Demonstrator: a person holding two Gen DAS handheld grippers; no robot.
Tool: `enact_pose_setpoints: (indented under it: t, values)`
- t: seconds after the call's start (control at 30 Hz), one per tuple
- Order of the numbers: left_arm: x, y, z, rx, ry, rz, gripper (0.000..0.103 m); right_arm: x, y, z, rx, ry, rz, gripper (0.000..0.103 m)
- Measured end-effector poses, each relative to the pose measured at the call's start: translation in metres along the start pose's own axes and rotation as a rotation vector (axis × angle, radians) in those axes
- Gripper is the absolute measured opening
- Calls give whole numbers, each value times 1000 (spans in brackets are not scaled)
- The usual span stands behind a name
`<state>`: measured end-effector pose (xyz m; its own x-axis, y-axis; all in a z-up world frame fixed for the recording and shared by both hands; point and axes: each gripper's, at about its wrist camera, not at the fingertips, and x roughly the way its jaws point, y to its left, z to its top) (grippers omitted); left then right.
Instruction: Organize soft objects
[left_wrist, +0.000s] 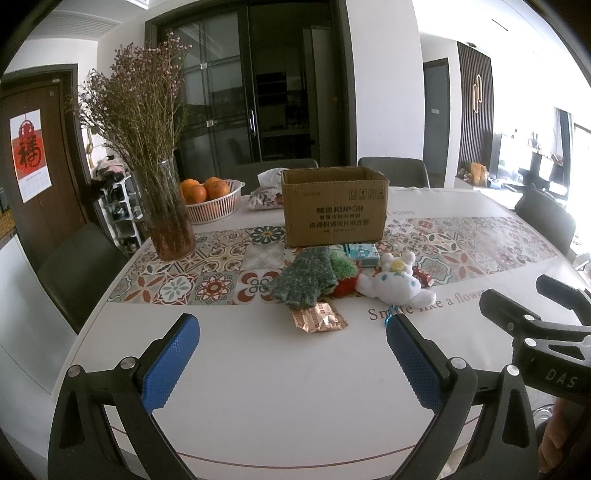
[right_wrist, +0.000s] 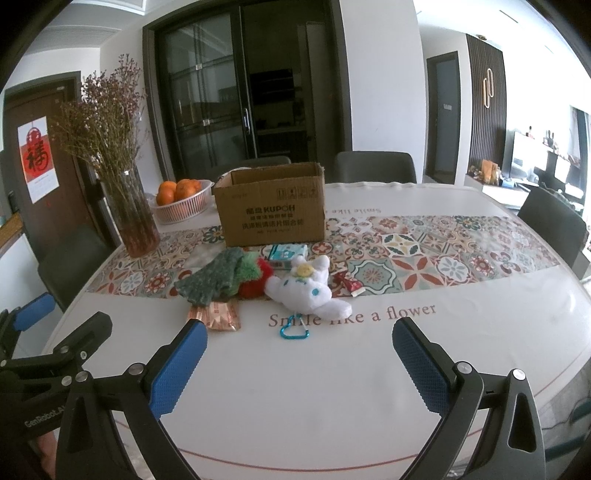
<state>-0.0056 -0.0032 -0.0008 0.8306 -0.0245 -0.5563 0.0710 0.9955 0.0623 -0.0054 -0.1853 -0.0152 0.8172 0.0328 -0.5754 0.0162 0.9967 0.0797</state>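
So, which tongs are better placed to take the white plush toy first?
Probably the right tongs: open, empty, and the white plush toy lies almost straight ahead of them. For the left tongs, also open, the toy sits off to the right.

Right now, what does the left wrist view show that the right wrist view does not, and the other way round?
Only the left wrist view shows the floral pouch behind the box, and the right tongs from the side.

Only the right wrist view shows the whole blue clip below the white plush, and the left tongs from the side.

Both show the box, the plush, the green glove, the vase and the oranges. Both tongs are open and empty.
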Motion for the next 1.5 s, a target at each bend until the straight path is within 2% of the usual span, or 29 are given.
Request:
enact_pose_setpoints:
  t: [0.4,0.67,0.77,0.9,1.1,1.5]
  values:
    - [2,2,-1,-7,0,-12,103,8,1,0,0,21,-2,102]
    - [23,6,-6,-17,45,-32,103,30,4,0,-12,71,-13,102]
    - [29,8,-7,-18,37,-4,103,41,5,1,-19,86,-21,102]
    - [41,6,-7,17,26,29,103,59,3,1,-23,113,-25,102]
    - [70,0,-6,87,27,47,96,91,2,4,-28,155,-13,102]
    - [127,-15,-7,203,36,56,83,152,-2,5,-53,202,7,97]
